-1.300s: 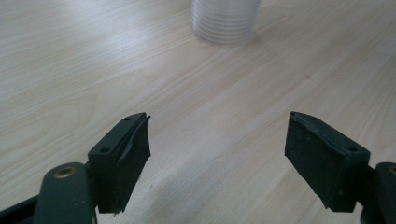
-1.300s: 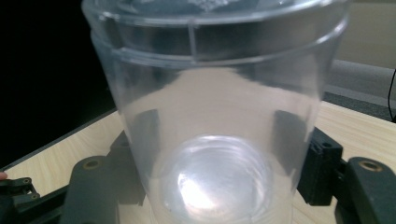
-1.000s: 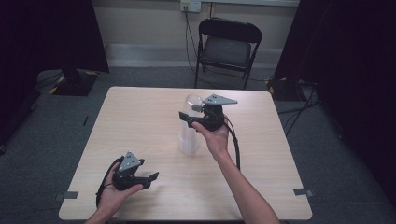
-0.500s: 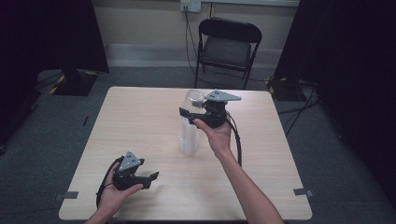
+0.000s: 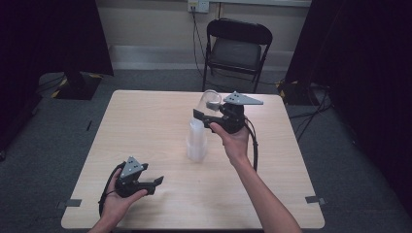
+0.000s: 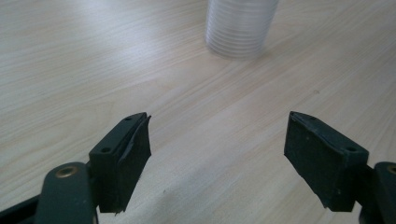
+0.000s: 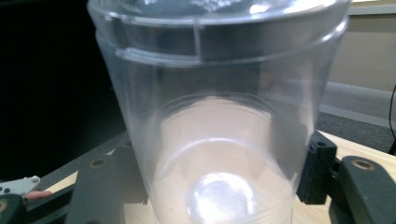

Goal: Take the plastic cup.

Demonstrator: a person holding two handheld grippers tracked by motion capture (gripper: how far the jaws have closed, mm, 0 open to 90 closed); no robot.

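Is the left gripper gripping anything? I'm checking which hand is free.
No, the left gripper stands open, only bare table between its jaws.

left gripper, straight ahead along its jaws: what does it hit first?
Probably the stack of clear cups: it stands ahead of the open left gripper, slightly right of centre, with bare table between. Depth is unclear.

The high view is dim and soft, with the room's left and right sides sunk in near-black while the pale wooden table (image 5: 145, 136) catches even overhead light and casts only faint shadows. In the left gripper view a white sheen washes out the wood grain toward the top left, and the ribbed white stack of cups (image 6: 240, 25) is blurred. In the right gripper view the clear plastic cup (image 7: 219, 116) is smeared, with a bright glare spot at its base.
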